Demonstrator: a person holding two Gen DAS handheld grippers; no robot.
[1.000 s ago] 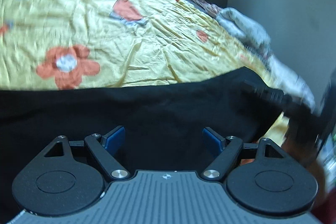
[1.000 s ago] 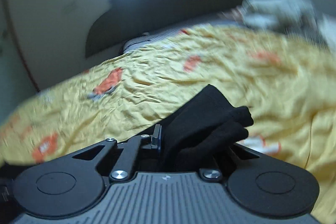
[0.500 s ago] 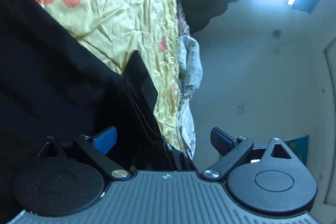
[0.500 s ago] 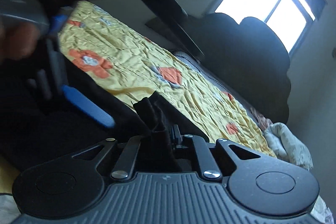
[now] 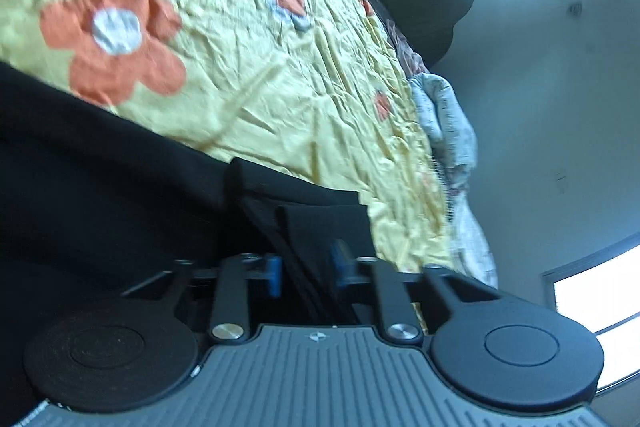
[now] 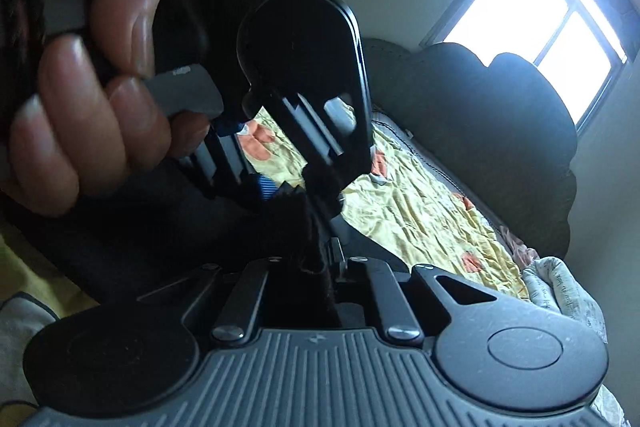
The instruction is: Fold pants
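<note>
The black pants [image 5: 100,187] lie on a yellow flowered bedspread [image 5: 240,39], filling the lower left of the left wrist view. My left gripper [image 5: 306,273] is shut on a folded edge of the pants [image 5: 320,223], its blue pads pinching the layers. In the right wrist view my right gripper [image 6: 320,267] is shut on a bunched black piece of the pants [image 6: 308,227]. The left gripper [image 6: 280,195] and the hand [image 6: 76,67] that holds it sit right in front of the right one, almost touching.
A dark headboard [image 6: 480,107] stands at the far end of the bed. A crumpled white patterned cloth [image 5: 448,119] lies at the bed's right edge. A pale wall and a bright window [image 6: 540,27] lie beyond.
The left gripper was open over the pants and has closed on a folded edge. The two grippers have come close together, the right still holding its bunch of fabric.
</note>
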